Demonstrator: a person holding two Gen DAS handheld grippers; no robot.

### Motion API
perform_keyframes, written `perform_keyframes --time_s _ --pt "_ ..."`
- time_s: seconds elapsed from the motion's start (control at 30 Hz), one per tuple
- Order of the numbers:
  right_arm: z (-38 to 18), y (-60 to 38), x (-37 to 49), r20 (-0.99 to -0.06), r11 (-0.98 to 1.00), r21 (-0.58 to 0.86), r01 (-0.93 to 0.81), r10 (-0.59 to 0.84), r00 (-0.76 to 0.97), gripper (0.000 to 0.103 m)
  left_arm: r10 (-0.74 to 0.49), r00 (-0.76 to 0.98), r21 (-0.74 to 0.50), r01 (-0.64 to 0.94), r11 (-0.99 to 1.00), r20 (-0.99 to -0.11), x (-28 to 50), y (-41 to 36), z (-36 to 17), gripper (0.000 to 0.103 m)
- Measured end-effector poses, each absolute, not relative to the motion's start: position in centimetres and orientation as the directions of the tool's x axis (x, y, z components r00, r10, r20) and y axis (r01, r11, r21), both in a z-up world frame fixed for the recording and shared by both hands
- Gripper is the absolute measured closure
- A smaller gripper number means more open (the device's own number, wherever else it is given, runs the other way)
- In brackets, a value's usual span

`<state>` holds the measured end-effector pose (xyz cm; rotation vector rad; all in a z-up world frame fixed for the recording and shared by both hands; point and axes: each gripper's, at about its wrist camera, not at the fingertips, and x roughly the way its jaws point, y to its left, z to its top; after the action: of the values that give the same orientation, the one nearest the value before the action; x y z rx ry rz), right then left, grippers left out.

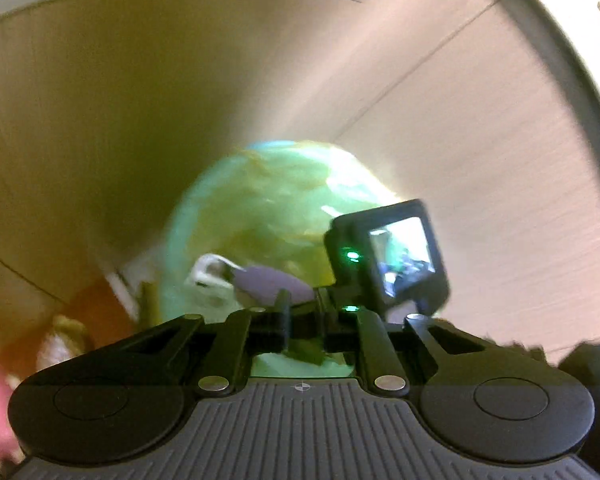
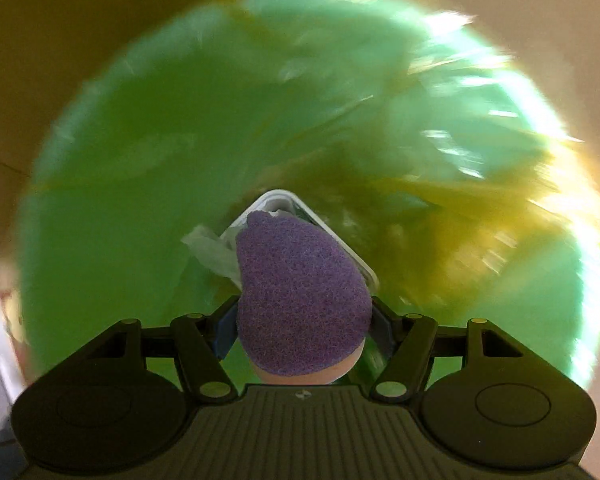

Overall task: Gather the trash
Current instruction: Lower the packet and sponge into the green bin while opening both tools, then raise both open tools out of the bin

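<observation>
A green trash bag [image 2: 160,168] lines a bin and fills the right wrist view, motion-blurred; it also shows in the left wrist view [image 1: 268,200]. My right gripper [image 2: 304,304] is shut on a purple sponge [image 2: 300,292] and holds it over the bag's mouth. Inside the bag lie a white plastic tray [image 2: 332,232] and crumpled clear plastic [image 2: 212,252]. My left gripper [image 1: 306,332] is shut on the green bag's edge [image 1: 308,352] at the near rim. The right gripper's camera [image 1: 396,256] and the sponge [image 1: 268,284] show in the left wrist view.
Pale wood-look floor [image 1: 480,152] with a seam line surrounds the bin. A white wall or baseboard [image 1: 560,60] curves along the upper right. Blurred reddish and pale objects [image 1: 64,336] lie at the lower left.
</observation>
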<state>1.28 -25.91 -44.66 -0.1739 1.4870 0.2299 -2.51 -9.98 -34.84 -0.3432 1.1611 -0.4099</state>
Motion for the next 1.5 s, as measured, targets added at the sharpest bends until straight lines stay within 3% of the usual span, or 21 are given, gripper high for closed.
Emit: perform_keyframes --time_s 0.23,0.4,0.77,1.07,1.23,1.37,1.5 --pt "-52.8 -26.8 5.1 -0.996 0.986 0.068 -0.154 0.058 -0.074 0.036 -0.494 0.363 -0.479 0.137 0.867 -0.79 -1.8 -7.0 -35.1 0.084" --pt "-49.3 -29.9 4.1 -0.961 0.963 0.271 -0.001 0.27 -0.053 0.036 -0.487 0.333 -0.476 0.122 0.871 -0.807 -1.2 -6.7 -35.2 0.084" --pt "-40.4 -31.0 1.6 -0.963 0.963 0.259 0.071 0.251 0.101 0.032 -0.509 0.33 -0.476 0.182 0.86 -0.795 -1.4 -7.2 -31.3 0.083" --pt "-26.3 -31.8 -3.1 -0.94 0.987 0.112 0.117 0.067 0.334 0.032 -0.509 0.358 -0.44 0.261 0.859 -0.783 -3.6 -7.4 -21.8 0.083" --pt "-18.8 -33.1 -4.3 -0.921 0.961 0.144 0.236 0.042 0.388 0.032 -0.54 0.389 -0.473 0.262 0.841 -0.746 -3.6 -6.1 -14.7 0.083" --pt "-12.1 -32.5 -4.3 -0.868 0.968 0.194 0.157 0.094 0.488 0.032 -0.521 0.493 -0.433 0.289 0.854 -0.697 -3.3 -4.2 -8.9 0.083" --pt "-6.2 -29.8 -2.3 -0.8 0.992 0.118 0.053 0.063 0.596 0.032 -0.445 0.602 -0.384 0.237 0.893 -0.663 -1.5 -1.0 -4.6 0.083"
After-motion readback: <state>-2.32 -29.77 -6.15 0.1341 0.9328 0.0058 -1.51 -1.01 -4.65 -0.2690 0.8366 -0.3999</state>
